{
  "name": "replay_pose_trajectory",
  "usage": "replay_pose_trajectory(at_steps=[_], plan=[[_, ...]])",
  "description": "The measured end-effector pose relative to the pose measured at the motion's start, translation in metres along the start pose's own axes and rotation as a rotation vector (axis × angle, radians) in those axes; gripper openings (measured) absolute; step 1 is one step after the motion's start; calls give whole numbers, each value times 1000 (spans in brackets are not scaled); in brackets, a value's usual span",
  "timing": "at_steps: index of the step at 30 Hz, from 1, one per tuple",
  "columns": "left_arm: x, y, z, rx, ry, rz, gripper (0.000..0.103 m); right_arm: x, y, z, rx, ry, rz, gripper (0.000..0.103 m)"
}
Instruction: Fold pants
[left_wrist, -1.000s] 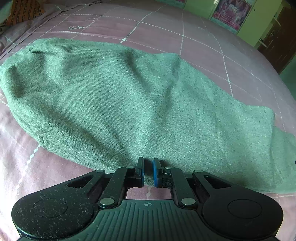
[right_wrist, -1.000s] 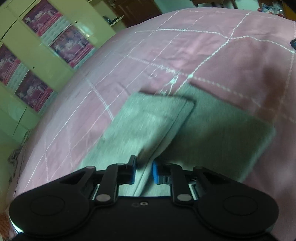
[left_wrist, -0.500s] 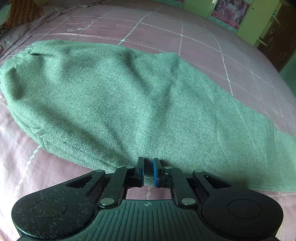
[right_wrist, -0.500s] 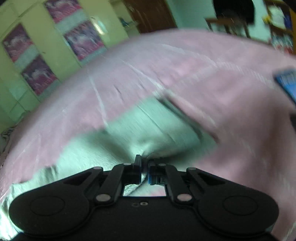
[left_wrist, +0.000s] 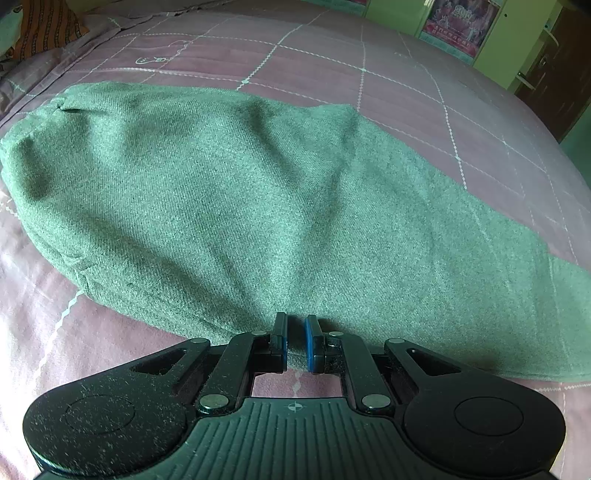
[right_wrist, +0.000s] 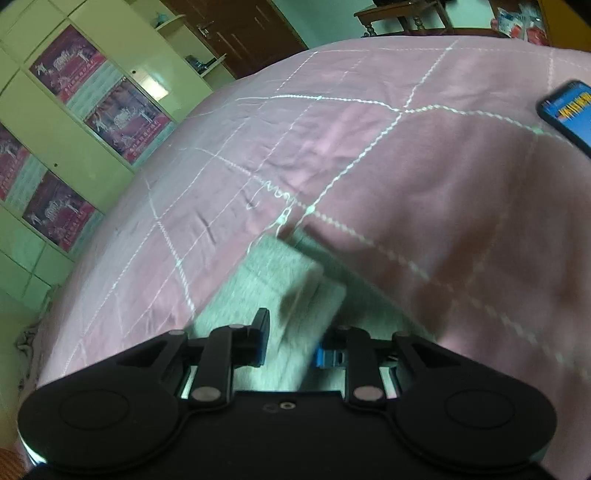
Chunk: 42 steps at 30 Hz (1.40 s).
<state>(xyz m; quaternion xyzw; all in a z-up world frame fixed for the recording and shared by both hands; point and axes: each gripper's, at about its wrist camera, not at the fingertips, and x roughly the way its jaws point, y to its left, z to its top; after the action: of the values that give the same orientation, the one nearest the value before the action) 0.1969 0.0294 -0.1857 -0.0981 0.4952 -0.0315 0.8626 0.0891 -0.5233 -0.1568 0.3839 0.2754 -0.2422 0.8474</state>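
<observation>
My left tongs (left_wrist: 295, 341) sit at the near edge of the green pants (left_wrist: 258, 206), at about 6 o'clock in the left wrist view. The blue pads stand nearly together with a thin gap, and a little of the cloth's edge seems to lie between them; I cannot tell whether they truly pinch it. The pants lie lengthwise on the pink bed (left_wrist: 369, 62), waist end toward 9 o'clock, legs trailing off toward 3 o'clock.

My right tongs (right_wrist: 291, 341) are spread wide over the leg ends, with the hem of the pants (right_wrist: 280, 273) running up between the pads toward 12 o'clock. A phone (right_wrist: 569, 110) lies on the bed at 2 o'clock, well apart.

To do this step well, I judge I should close squarely over both leg layers near the hem, so neither slips, then carry them toward the waist while my left tongs hold the near edge flat.

Compared with half a second ago, my right tongs have gone from pressed together to spread, and the bunched, lifted cloth now lies flatter. The left view is almost unchanged.
</observation>
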Motion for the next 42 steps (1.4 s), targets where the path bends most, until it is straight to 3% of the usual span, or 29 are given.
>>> replay_pose_trajectory(at_steps=[1, 2, 7, 8, 13, 16, 18, 20, 23, 27, 30, 33, 37, 40, 42], plan=[[0, 0, 0, -1, 0, 1, 10, 3, 4, 2, -31, 5, -14, 12], [0, -1, 0, -1, -1, 2, 10, 3, 10, 4, -65, -2, -30, 10], [0, -1, -1, 4, -3, 6, 10, -42, 39, 13, -235, -187, 62, 10], [0, -1, -1, 6, -4, 6, 10, -44, 38, 11, -253, -191, 56, 10], [0, -1, -1, 16, -4, 6, 10, -11, 0, -9, -259, -25, -85, 10], [0, 0, 0, 8, -2, 6, 10, -16, -4, -9, -256, -43, -88, 23], [0, 0, 0, 8, -4, 9, 10, -26, -1, -5, -268, -76, -114, 26], [0, -2, -1, 11, -7, 11, 10, -37, -4, 1, -258, -90, -101, 26], [-1, -2, -1, 13, -10, 13, 10, -46, -13, 4, -220, -42, -50, 31], [-2, -1, -2, 11, -12, 8, 10, -56, -16, -5, -203, -19, -44, 32], [-2, 0, -2, 7, -11, 3, 10, -55, -9, -11, -227, -5, -56, 40], [-2, 1, -2, 5, -11, -1, 10, -65, -6, -16, -211, -49, -77, 41], [-3, 1, -3, 12, -15, 3, 10, -76, 1, -26, -236, -70, -33, 40], [-2, -2, -3, 24, -18, 8, 10, -66, 11, -35, -286, 8, 6, 38], [-2, -2, -3, 28, -17, 8, 10, -51, 15, -44, -331, 53, -24, 38]])
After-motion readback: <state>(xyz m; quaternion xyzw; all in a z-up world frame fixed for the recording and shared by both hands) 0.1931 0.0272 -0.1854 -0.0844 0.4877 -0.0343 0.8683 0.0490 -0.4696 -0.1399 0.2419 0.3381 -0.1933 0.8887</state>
